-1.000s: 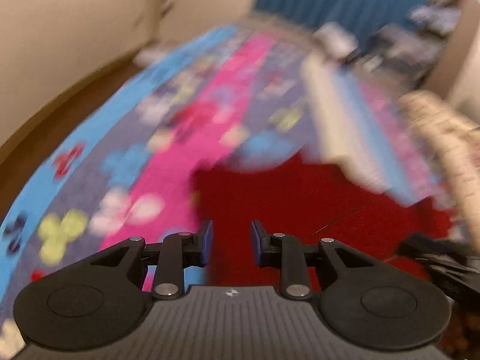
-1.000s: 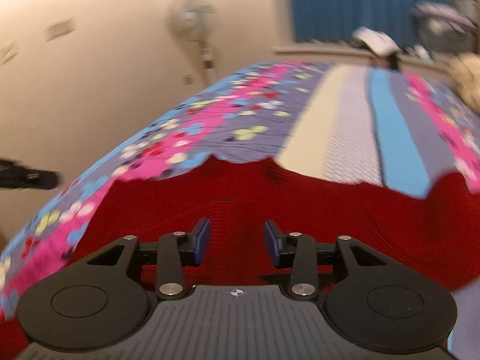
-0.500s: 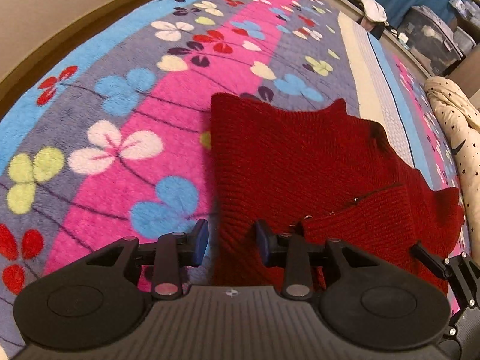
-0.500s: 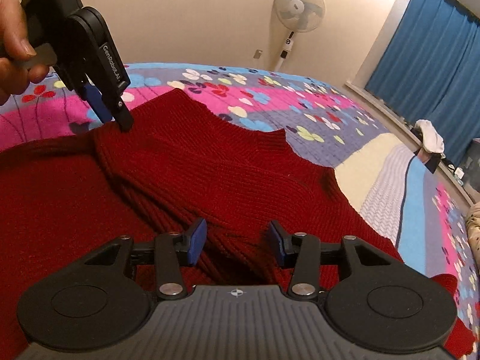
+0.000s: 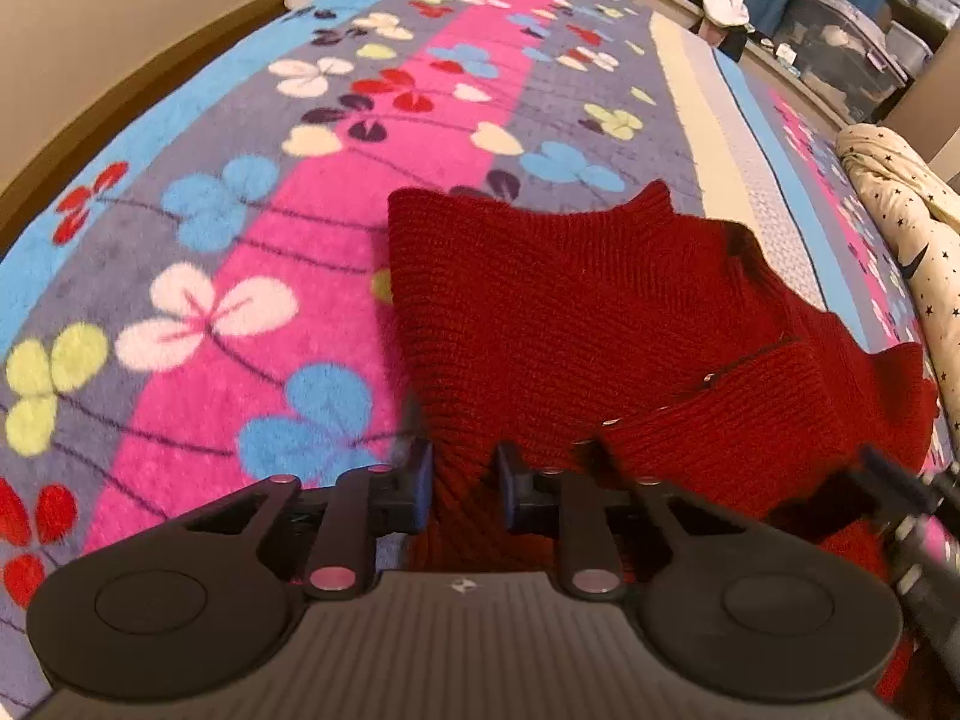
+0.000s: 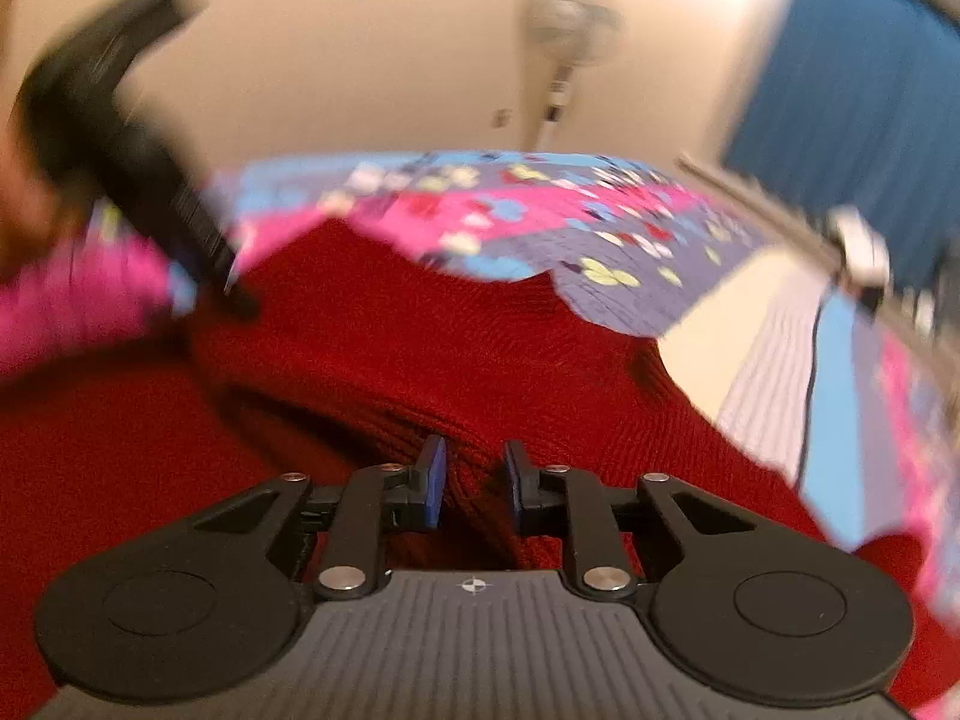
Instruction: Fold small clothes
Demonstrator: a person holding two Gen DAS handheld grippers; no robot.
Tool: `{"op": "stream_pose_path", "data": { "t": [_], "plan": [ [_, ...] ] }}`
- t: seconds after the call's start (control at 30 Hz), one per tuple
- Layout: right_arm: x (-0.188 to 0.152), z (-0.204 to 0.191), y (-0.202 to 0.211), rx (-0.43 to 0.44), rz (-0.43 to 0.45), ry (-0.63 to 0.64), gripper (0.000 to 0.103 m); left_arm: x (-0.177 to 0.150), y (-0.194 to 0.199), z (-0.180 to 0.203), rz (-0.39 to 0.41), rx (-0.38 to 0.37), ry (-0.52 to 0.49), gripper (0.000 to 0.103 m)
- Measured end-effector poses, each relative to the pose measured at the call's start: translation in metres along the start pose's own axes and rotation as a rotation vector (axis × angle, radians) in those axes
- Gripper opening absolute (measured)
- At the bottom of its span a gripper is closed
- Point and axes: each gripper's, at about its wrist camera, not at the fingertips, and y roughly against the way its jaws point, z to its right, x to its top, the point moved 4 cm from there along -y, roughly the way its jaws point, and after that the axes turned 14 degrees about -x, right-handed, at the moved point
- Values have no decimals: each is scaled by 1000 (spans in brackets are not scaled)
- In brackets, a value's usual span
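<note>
Lying on a flowered blanket (image 5: 252,276) on the bed, the red knit sweater (image 5: 576,312) is pinched at its near edge by both tools. The left gripper (image 5: 461,483) and right gripper (image 6: 474,480) have just been closing, jaws clamped on folds of knit. No lettering is legible; the right view is blurred.

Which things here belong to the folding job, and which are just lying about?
Part of the job:
red knitted sweater
left gripper, jaws just closing on the sweater's edge
right gripper, jaws just closing on a sweater fold

Just lying about:
flowered blanket
star-print cloth
standing fan
blue curtain
</note>
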Motion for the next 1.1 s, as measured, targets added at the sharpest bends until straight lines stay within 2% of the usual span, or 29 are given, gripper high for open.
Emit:
{"op": "stream_pose_path", "data": {
  "t": [0.07, 0.1, 0.17, 0.2, 0.27, 0.37, 0.43, 0.53, 0.57, 0.63, 0.67, 0.7, 0.77, 0.87, 0.93, 1.03, 1.1],
  "plan": [
    [5, 28, -2, -18, -15, -185, 18, 2, 3, -1, 11, -6, 9, 22],
    [6, 45, -4, -45, -25, -301, 14, 3, 4, -1, 14, -6, 12, 22],
    [-2, 85, -8, -140, -72, -552, 0, 3, 3, -1, 12, -4, 9, 22],
    [-11, 105, -11, -199, -122, -663, 0, 3, 3, 0, 9, 0, 4, 22],
    [-33, 128, -20, -271, -228, -777, 3, 2, 1, 0, 1, 6, 0, 23],
    [-61, 142, -32, -265, -355, -902, 4, 3, -1, -3, -3, 4, 14, 24],
    [-72, 146, -33, -254, -397, -975, 4, 4, -1, -3, -1, 2, 20, 24],
    [-72, 147, -28, -251, -380, -1022, 6, 4, -2, -1, -1, 10, 8, 25],
    [-70, 149, -26, -256, -362, -1024, 7, 4, -2, -1, -1, 12, 6, 25],
    [-63, 148, -21, -234, -315, -1005, 18, 4, -1, 0, -2, 13, 0, 25],
    [-57, 144, -20, -213, -291, -980, 29, 4, -2, 1, -4, 14, -4, 25],
    [-48, 138, -21, -183, -262, -945, 39, 4, -2, 0, -6, 15, -7, 25],
    [-30, 121, -21, -114, -200, -820, 46, 4, -3, 0, -8, 17, -8, 25],
    [-7, 82, -15, -61, -100, -559, 50, 3, -3, 2, -8, 21, -17, 26],
    [0, 55, -16, -46, -64, -402, 54, 3, -3, 3, -9, 23, -24, 26],
    [-1, 28, -21, -49, -65, -231, 54, 2, -3, 3, -10, 23, -27, 26],
    [-8, 22, -24, -90, -100, -160, 45, 3, -3, 3, -10, 24, -27, 26]
  ]
}}
